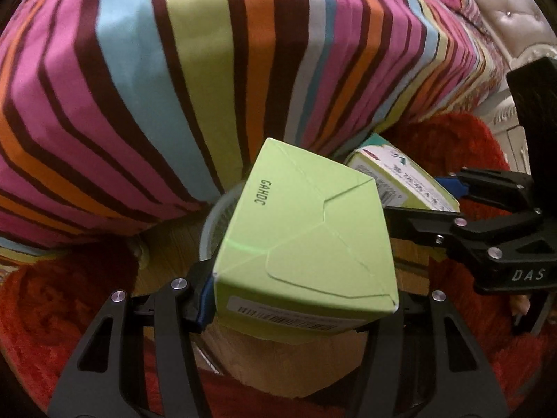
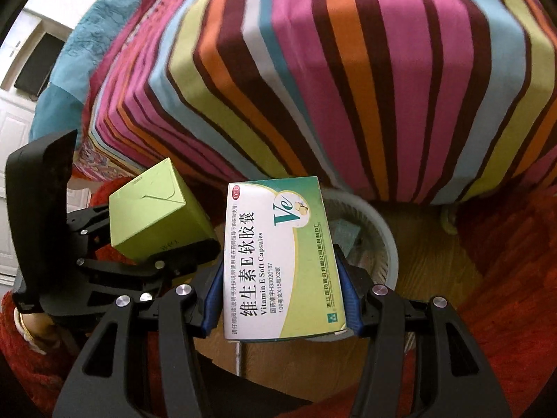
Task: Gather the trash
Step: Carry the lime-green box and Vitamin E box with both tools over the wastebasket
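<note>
The left gripper [image 1: 299, 299] clamps a plain green box [image 1: 303, 240]; the right gripper [image 2: 282, 299] clamps a vitamin E capsule box [image 2: 278, 261]. Both hang above a pale basket [image 2: 379, 230], perhaps already holding scraps, beside the striped bed [image 2: 348, 69].

Open mouth of the wastebasket [image 2: 379, 230] lies clear below the right hand-held gripper [image 2: 283, 296] — striped bed [image 2: 348, 69] walls off the space ahead, left hand-held gripper [image 2: 153, 244] close alongside.
</note>
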